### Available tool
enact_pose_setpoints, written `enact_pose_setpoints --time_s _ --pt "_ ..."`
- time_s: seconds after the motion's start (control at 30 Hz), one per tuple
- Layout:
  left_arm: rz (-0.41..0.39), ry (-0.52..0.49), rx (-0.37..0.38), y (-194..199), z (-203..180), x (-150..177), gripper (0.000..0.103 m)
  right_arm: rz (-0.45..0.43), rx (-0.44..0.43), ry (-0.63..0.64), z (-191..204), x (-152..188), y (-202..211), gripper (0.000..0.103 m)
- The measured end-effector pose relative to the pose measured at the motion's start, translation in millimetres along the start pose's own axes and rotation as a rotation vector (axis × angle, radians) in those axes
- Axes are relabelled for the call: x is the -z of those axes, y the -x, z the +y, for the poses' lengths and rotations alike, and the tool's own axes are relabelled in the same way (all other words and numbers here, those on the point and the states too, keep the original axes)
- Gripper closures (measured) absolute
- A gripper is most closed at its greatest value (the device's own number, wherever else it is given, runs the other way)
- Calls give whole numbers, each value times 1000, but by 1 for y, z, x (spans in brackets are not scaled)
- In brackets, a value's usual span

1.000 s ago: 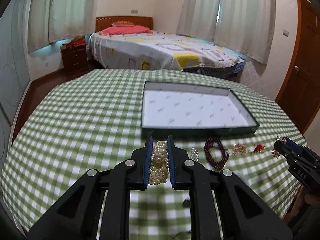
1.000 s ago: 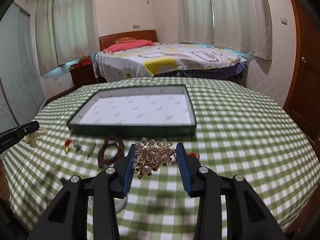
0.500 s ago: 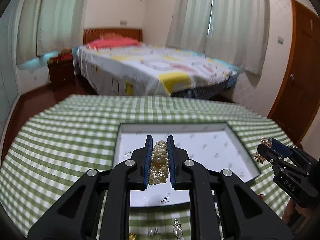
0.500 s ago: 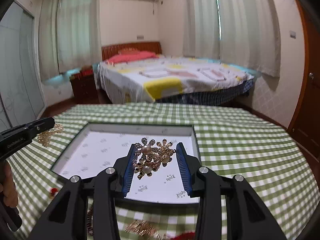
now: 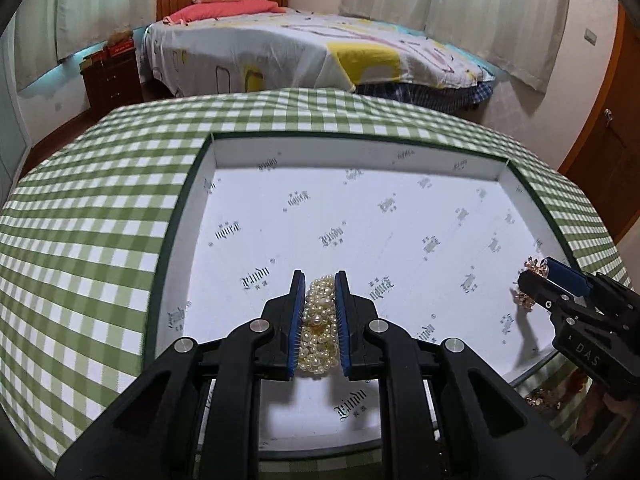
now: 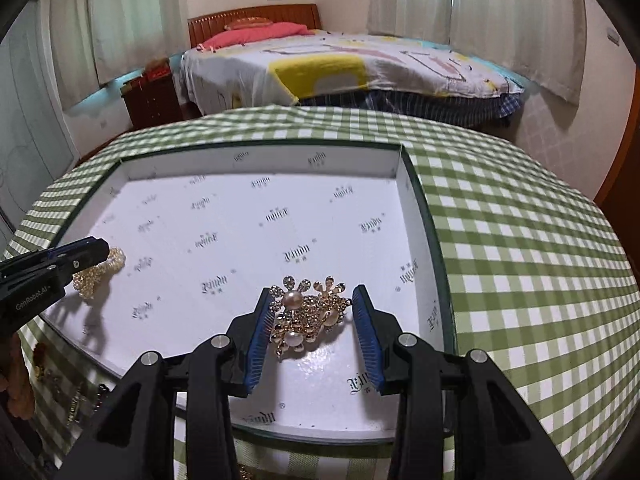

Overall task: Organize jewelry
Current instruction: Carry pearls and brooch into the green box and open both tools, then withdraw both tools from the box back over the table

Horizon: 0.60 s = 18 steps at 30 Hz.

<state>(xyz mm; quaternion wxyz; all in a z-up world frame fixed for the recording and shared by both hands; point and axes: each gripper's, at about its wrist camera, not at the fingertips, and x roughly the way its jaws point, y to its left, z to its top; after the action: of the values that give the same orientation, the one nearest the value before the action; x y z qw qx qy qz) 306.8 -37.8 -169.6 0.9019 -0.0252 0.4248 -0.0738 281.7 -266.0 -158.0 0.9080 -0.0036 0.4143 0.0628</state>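
- Your left gripper point(image 5: 319, 280) is clenched on the pearl bracelet point(image 5: 319, 322); both blue pads press its sides, and the beads fill the gap between them.
- Beneath that gripper lies the white printed floor of the open box point(image 5: 188, 184), whose dark green rim runs to its left and ahead of it.
- Your right gripper point(image 6: 314, 300) has the gold flower brooch point(image 6: 306, 316) between its pads; the left pad touches the brooch, while a gap shows at the right pad, so you cannot tell whether the grip is firm.
- The brooch sits low over the box floor, near the box's right wall, just right of that gripper.
- From the left wrist view, the right gripper appears at the right edge, over the box's right side.
- The green checked tablecloth point(image 6: 520, 240) spreads around the box on every side of both grippers.
- More loose jewelry point(image 6: 72, 396) lies on the cloth below and left of your right gripper, outside the box.
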Motion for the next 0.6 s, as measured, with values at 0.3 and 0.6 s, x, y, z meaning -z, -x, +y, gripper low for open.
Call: enact_pose_setpoints --time_s 0.3,0.6 --pt "9 1 -28 -4 3 4 80 24 26 5 -5 2 5 62" --pt "11 3 -18 0 6 8 52 3 15 6 -3 1 5 43"
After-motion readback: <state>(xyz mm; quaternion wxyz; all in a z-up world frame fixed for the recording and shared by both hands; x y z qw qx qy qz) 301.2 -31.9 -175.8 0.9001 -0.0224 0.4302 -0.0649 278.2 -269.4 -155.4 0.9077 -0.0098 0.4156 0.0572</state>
